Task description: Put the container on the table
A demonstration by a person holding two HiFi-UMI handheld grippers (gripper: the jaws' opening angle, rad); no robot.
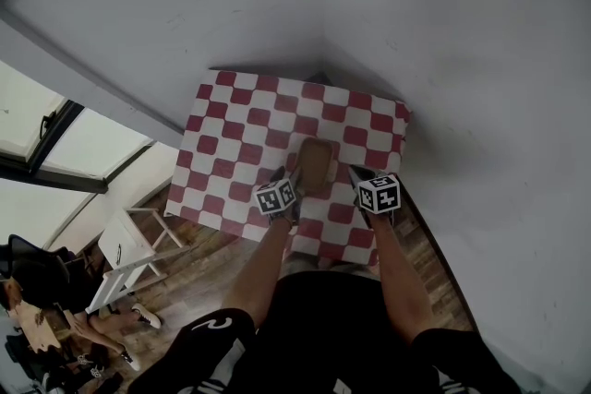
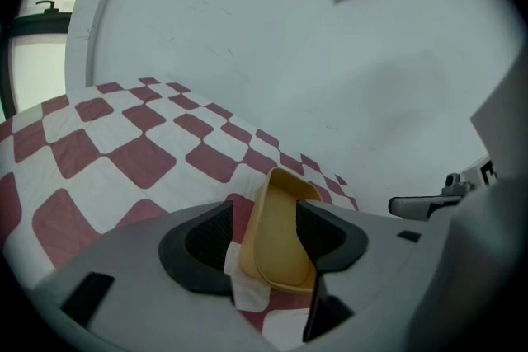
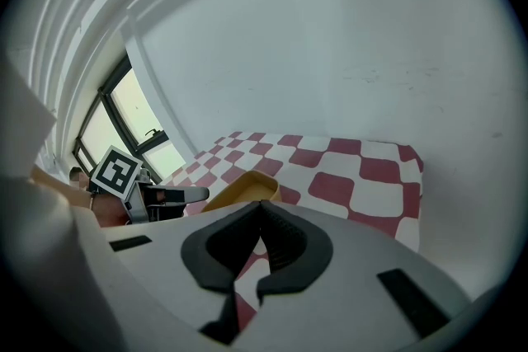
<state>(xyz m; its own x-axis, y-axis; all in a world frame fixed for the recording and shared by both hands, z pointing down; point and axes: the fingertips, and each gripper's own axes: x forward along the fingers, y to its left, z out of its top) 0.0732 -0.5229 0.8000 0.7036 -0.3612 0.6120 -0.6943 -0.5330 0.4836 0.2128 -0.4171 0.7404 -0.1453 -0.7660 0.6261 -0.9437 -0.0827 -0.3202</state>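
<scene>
A tan, oblong container [image 1: 315, 163] lies on the red-and-white checked table [image 1: 231, 134], near its front edge. In the left gripper view the container [image 2: 276, 235] sits between the jaws of my left gripper [image 2: 266, 208], which stand open: cloth shows between the left pad and the rim, and the right pad is close against the other side. My left gripper [image 1: 294, 180] is at the container's left in the head view, my right gripper [image 1: 356, 173] just to its right. The right gripper [image 3: 261, 206] is shut with nothing in it, and the container [image 3: 235, 190] lies beyond its jaws to the left.
The table stands in a corner between two white walls [image 1: 443, 32]. A white stool [image 1: 129, 249] stands on the wooden floor at the left, below a window [image 1: 55, 143]. A person sits at the lower left edge. The checked cloth [image 2: 124, 144] stretches left and ahead of the container.
</scene>
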